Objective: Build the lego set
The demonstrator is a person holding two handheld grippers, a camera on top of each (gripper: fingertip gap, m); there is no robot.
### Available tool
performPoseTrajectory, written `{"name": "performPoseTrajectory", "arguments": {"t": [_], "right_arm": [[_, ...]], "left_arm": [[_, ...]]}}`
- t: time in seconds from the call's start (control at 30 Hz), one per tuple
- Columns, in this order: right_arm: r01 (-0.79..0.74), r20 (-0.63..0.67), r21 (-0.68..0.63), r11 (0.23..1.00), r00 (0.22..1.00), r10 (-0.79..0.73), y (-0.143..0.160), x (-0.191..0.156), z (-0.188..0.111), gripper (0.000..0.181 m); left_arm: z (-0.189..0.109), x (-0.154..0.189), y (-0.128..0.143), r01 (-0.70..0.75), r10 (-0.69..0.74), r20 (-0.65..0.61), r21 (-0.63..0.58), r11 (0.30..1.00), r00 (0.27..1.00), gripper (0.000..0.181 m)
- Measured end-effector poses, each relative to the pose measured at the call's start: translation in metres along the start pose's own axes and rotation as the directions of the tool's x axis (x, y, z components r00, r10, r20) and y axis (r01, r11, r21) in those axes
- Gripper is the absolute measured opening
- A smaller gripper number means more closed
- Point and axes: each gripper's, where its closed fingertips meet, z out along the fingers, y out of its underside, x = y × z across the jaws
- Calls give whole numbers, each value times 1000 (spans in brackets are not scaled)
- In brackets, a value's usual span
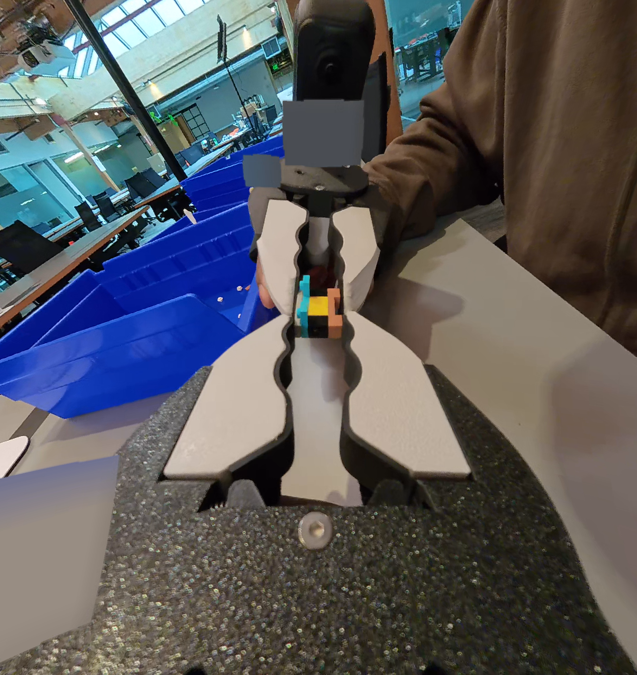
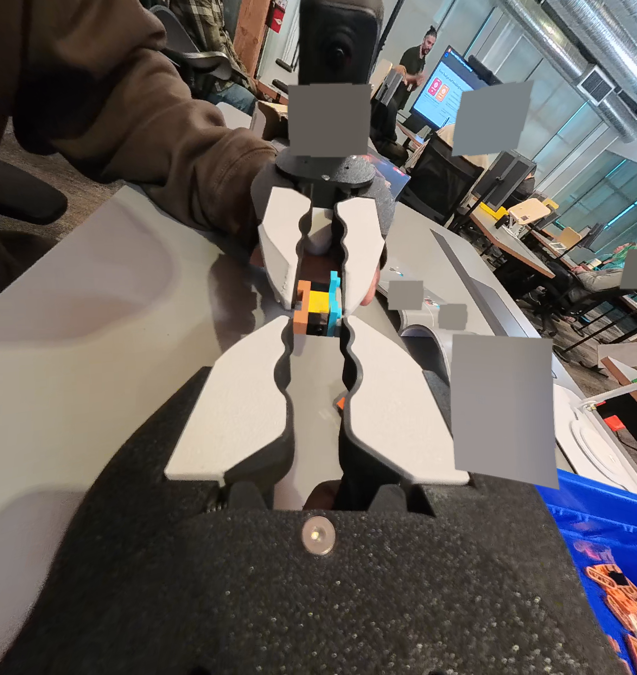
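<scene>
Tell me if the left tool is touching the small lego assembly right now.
Touching. In the left wrist view the left tool has its fingertips closed against the sides of the lego assembly, with no gap; the right tool grips its far end.

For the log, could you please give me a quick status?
Left gripper and right gripper tip to tip, both shut on lego assembly. Assembly held above table. Nothing in the way.

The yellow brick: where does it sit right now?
In both wrist views the yellow brick sits mid-frame, between cyan and orange pieces, where the left gripper and right gripper meet tip-to-tip.
</scene>
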Motion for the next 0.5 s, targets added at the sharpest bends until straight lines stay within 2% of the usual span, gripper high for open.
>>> {"name": "performPoseTrajectory", "arguments": {"t": [0.5], "right_arm": [[8,20,-1,1000,1000,-8,0,-6,3,24]], "left_arm": [[-2,6,2,-10,9,-36,-29,1000,999,24]]}}
